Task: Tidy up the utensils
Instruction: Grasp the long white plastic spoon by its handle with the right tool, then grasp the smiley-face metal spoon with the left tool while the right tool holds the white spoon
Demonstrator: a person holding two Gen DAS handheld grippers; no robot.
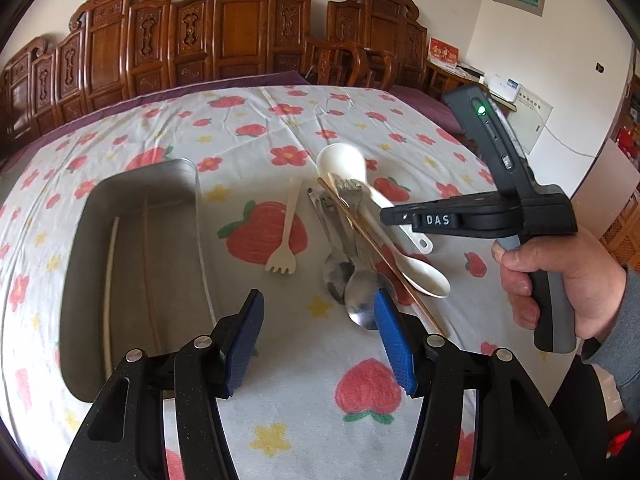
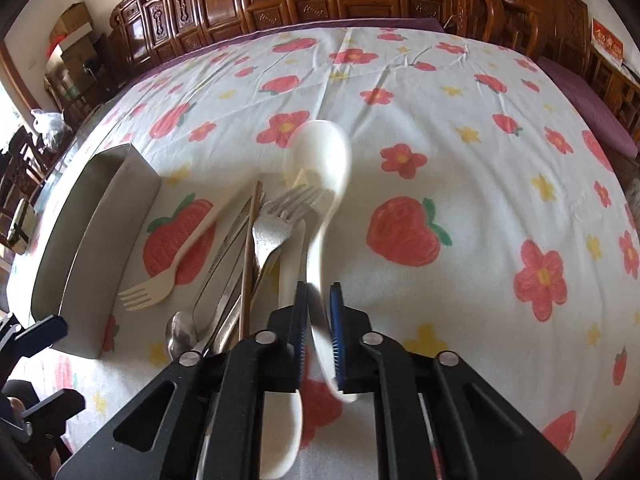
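My right gripper [image 2: 319, 320] is shut on the handle of a large white spoon [image 2: 322, 152], whose bowl looks blurred and points away from me. The left wrist view shows this gripper [image 1: 390, 216] from the side, with the spoon [image 1: 344, 162] over the utensil pile. That pile holds a metal fork [image 2: 280, 216], a brown chopstick [image 2: 250, 248], metal spoons [image 1: 348, 284] and a second white spoon [image 1: 426, 278]. Left of it lies a cream plastic fork [image 1: 284, 232]. My left gripper [image 1: 320, 336] hovers open near the pile with nothing between its pads.
A metal tray [image 1: 168, 264] sits on the left of the strawberry-print cloth [image 1: 280, 120], holding a white chopstick [image 1: 110, 280] and a brown one [image 1: 148, 272]. Carved wooden chairs [image 1: 240, 32] line the far edge. A hand [image 1: 560, 280] grips the right tool's handle.
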